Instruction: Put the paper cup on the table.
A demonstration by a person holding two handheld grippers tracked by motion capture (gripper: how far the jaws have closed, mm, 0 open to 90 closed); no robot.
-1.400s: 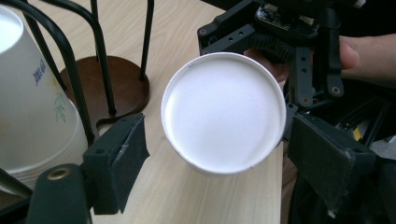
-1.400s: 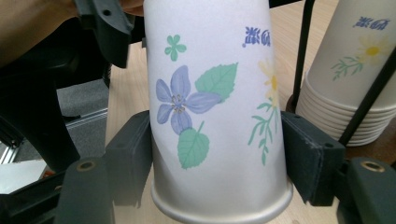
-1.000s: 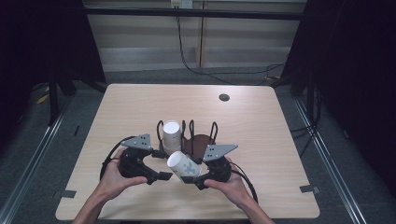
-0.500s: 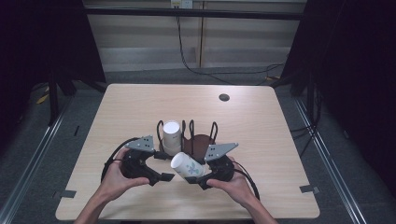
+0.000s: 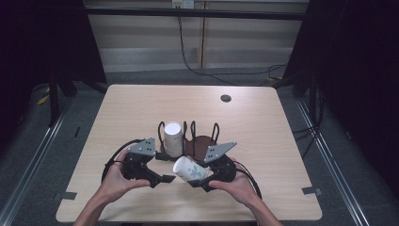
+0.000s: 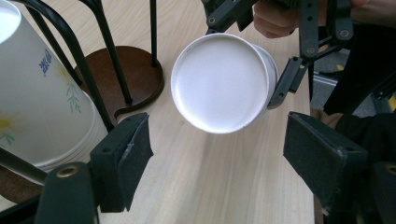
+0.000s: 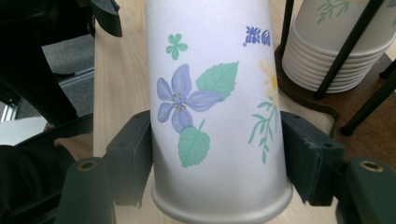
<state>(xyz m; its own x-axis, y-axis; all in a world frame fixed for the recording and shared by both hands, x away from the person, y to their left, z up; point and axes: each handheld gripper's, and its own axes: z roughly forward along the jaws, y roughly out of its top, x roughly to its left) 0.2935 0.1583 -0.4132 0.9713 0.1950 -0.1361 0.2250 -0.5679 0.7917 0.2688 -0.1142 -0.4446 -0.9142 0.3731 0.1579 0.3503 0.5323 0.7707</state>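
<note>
A pale wooden table [image 5: 141, 108] fills the middle of the high view, with dark grey floor around it. On the near half of the table stands a cup holder [image 5: 203, 143] with a round brown base and black wire uprights. In its left compartment sits a stack of paper cups [image 5: 172, 139], upside down, the white bottom of the top one facing up; the stack also shows at the left edge of the left gripper view [image 6: 32, 98] and at the far right of the right gripper view [image 7: 345, 32].

Near the holder, toward the person, both hands work close together. The right gripper [image 7: 217, 154] pinches a single paper cup [image 5: 189, 169] across its wall near the rim, both pads pressed flat on the flowered side [image 7: 215, 102]. The cup lies tilted off the table, just near the holder, its closed bottom turned to the left.

The left gripper [image 5: 164, 179] sits just left of that cup, jaws spread. Its jaws have just been closing, but the pads stand apart from the cup's white bottom [image 6: 219, 81], which lies beyond the gap between them, untouched.

A small dark disc [image 5: 226, 98] lies on the far right of the table.
</note>
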